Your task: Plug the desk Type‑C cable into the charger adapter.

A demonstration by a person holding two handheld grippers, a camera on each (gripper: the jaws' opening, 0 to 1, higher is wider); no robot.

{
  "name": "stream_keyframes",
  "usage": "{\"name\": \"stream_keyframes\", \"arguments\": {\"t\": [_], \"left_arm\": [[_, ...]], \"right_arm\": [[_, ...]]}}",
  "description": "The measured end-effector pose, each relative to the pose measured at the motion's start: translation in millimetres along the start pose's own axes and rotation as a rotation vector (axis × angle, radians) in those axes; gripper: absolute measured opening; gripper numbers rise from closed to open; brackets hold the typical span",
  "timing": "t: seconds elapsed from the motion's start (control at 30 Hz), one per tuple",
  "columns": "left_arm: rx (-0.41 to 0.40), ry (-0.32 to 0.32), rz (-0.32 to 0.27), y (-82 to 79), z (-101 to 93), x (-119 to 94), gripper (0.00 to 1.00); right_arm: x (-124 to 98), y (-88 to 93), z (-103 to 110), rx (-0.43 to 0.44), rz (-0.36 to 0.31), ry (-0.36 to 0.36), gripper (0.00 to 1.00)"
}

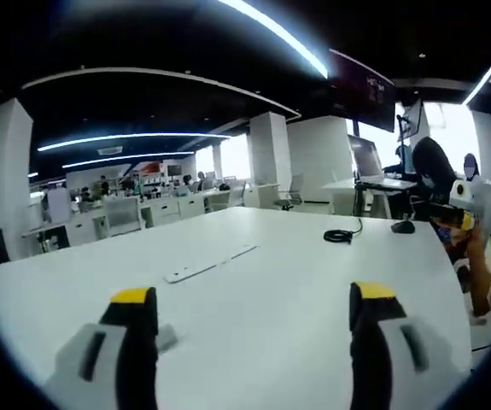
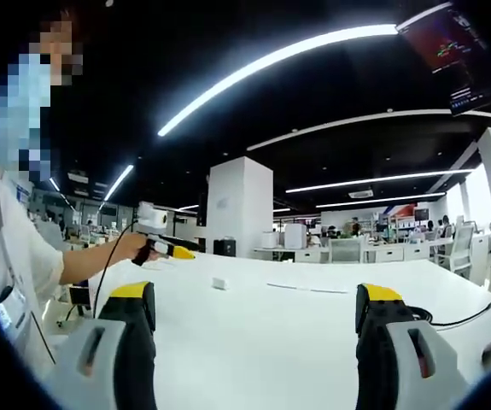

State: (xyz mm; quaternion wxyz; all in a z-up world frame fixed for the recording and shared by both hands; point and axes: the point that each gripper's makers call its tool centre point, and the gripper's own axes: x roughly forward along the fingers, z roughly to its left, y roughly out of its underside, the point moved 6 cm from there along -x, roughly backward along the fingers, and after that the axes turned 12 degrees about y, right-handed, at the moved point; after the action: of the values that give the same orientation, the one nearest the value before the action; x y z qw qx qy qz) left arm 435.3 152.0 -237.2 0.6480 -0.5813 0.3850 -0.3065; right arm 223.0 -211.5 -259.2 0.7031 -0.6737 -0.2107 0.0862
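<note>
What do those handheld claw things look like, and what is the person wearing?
Each gripper, left and right, has two black jaws with yellow tips on pale grey bodies. In the right gripper view the left one trails a thin dark cable. The person wears a white short-sleeved top.

On the desk (image 1: 271, 290), the coiled cable (image 1: 340, 235) lies well apart from the adapter (image 2: 220, 283).

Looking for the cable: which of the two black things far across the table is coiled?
The black cable, looped with a tail; the dark lump to its right in the left gripper view is solid.
</note>
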Motion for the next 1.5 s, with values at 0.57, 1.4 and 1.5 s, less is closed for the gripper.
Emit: {"name": "stream_keyframes", "arguments": {"t": [0.57, 1.4, 1.5], "left_arm": [[0.015, -0.097, 0.070, 22.5, 69.1, 22.6, 1.00], [0.002, -0.108, 0.150, 73.5, 123.2, 52.6, 0.99], [-0.006, -0.114, 0.159, 79.9, 129.2, 54.0, 0.98]], "right_arm": [[-3.2, -8.2, 0.9, -0.013, -0.014, 0.000, 1.00], [-3.1, -11.5, 2.6, -0.014, -0.023, -0.001, 1.00], [-5.6, -14.2, 2.9, -0.017, -0.032, -0.001, 1.00]]}}
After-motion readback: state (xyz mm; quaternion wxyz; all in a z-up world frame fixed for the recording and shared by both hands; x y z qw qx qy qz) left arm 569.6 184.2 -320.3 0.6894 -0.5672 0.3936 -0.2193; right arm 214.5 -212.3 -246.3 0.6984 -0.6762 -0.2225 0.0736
